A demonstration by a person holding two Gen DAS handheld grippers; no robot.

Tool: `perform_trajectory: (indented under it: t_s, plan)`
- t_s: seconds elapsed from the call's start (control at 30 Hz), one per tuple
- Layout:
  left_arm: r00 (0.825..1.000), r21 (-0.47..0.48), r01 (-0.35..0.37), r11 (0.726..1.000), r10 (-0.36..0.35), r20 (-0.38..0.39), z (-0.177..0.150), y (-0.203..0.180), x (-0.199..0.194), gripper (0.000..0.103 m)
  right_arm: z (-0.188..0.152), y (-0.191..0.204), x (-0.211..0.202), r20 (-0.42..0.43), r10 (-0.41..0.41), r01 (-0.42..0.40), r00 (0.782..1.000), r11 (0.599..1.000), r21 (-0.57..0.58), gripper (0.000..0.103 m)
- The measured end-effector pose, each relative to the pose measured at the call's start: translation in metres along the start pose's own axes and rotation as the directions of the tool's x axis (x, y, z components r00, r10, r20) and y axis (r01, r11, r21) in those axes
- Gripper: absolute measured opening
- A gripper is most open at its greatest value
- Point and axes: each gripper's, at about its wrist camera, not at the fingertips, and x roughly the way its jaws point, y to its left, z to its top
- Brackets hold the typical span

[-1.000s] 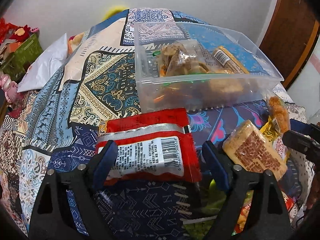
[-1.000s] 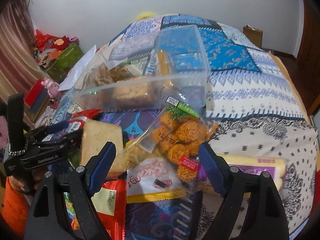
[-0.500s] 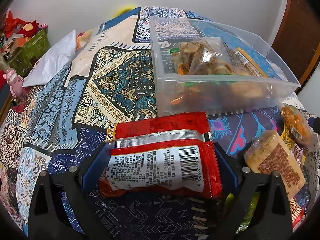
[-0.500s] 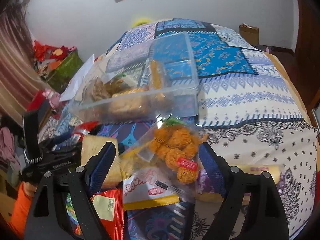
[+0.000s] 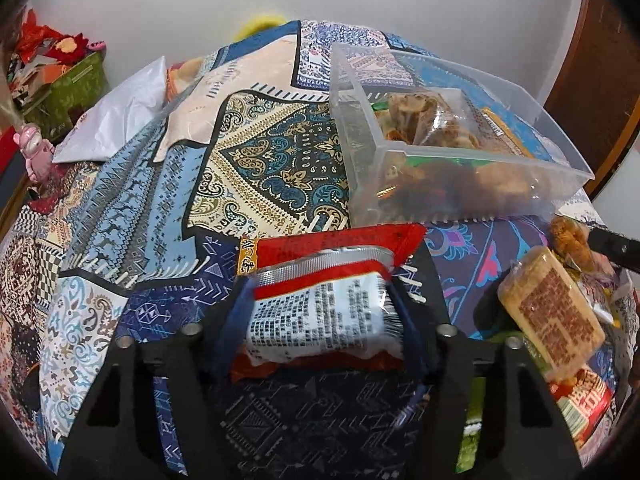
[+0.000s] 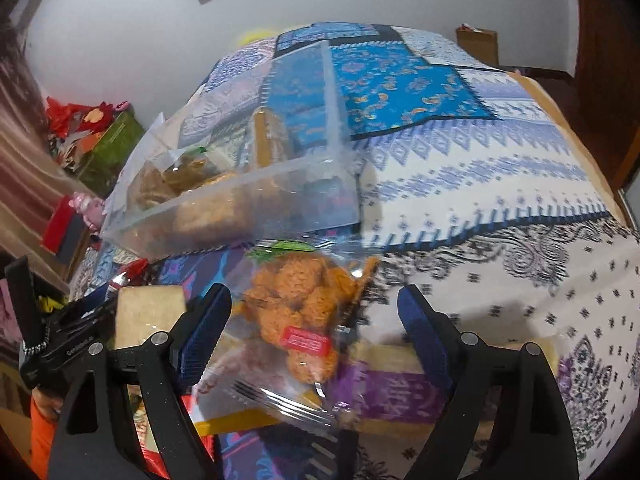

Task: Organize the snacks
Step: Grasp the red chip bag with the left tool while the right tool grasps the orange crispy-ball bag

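A red snack packet (image 5: 340, 240) with a white barcode label lies on the patterned bedspread. My left gripper (image 5: 320, 304) has it between its blue pads; the jaws are closing and the packet bulges under their squeeze. Behind it stands a clear plastic bin (image 5: 460, 184) holding several snack bags. My right gripper (image 6: 312, 308) is open, its fingers on either side of a clear bag of orange fried snacks (image 6: 304, 280) without touching it. The bin (image 6: 240, 216) sits just beyond that bag. A tan wafer block (image 5: 552, 312) lies between the two grippers.
More packets are piled near the front: a purple one (image 6: 392, 392) and a red and green one (image 5: 580, 404). A white bag (image 5: 116, 120), a green box (image 5: 68, 88) and a pink toy (image 5: 34, 148) lie off the bed's left side. A wooden door (image 5: 592, 80) stands at right.
The left jaws first slid around the red packet, then closed in on it, so it now bulges between the pads. The right gripper shifted closer over the orange snack bag, still open.
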Motion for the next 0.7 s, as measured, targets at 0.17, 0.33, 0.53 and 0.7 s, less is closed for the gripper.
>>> perform_trajectory:
  t_s: [0.17, 0.33, 0.53, 0.7]
  plan:
    - [1.0, 0.023, -0.001, 1.0, 0.0, 0.029, -0.001, -0.005, -0.011, 0.048, 0.003, 0.01, 0.011, -0.026, 0.017, -0.018, 1.0, 1.0, -0.019, 0.084]
    - [0.999, 0.014, 0.021, 1.0, -0.021, 0.038, 0.002, -0.002, -0.017, 0.038, 0.003, 0.018, 0.023, -0.046, -0.011, 0.009, 0.999, 0.998, -0.055, 0.086]
    - [0.997, -0.017, 0.057, 0.998, -0.056, 0.048, 0.008, 0.004, -0.028, 0.033, 0.0, 0.023, 0.024, -0.035, -0.03, 0.027, 0.999, 0.995, -0.094, 0.069]
    - [0.995, 0.008, 0.081, 0.997, -0.082, 0.062, 0.004, -0.003, -0.042, 0.028, -0.001, 0.02, 0.015, -0.01, -0.011, 0.01, 1.0, 0.996, -0.085, 0.059]
